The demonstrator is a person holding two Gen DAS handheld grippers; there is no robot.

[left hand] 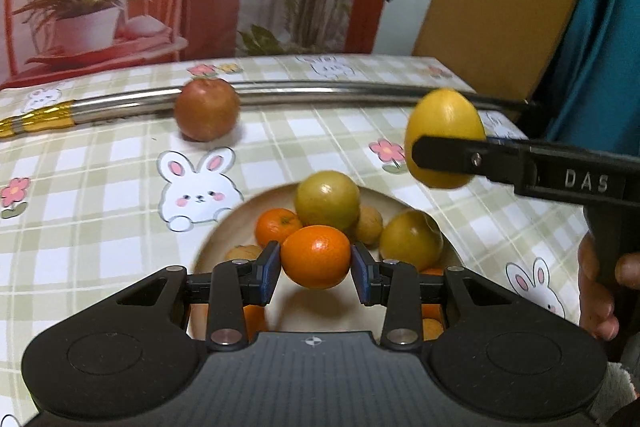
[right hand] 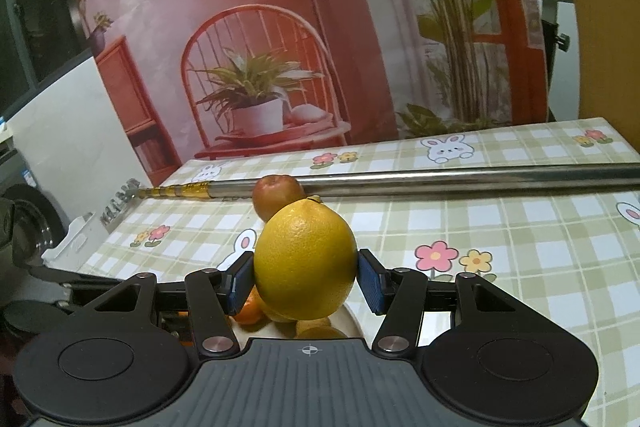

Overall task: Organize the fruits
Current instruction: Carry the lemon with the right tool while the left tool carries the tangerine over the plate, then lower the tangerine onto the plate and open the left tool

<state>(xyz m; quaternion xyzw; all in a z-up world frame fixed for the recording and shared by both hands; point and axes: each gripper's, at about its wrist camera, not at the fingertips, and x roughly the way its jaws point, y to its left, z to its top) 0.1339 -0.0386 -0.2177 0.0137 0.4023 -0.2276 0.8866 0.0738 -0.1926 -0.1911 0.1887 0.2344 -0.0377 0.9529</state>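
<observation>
In the left wrist view, a brown apple [left hand: 207, 114] is seen at upper left against a steel pole [left hand: 320, 91]. At lower centre an orange [left hand: 315, 256] is clamped by the left gripper [left hand: 315, 269] above the plate [left hand: 224, 231] of fruit. At right, a lemon [left hand: 445, 137] is clamped by the right gripper [left hand: 444, 155], lettered "DAS".

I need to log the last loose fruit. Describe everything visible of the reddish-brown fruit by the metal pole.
The reddish-brown fruit is round, apple-like, with a dull mottled skin and a stem dimple on top. It sits upright on the checked tablecloth, against the near side of the metal pole, apart from the plate. No tool touches it.
</observation>
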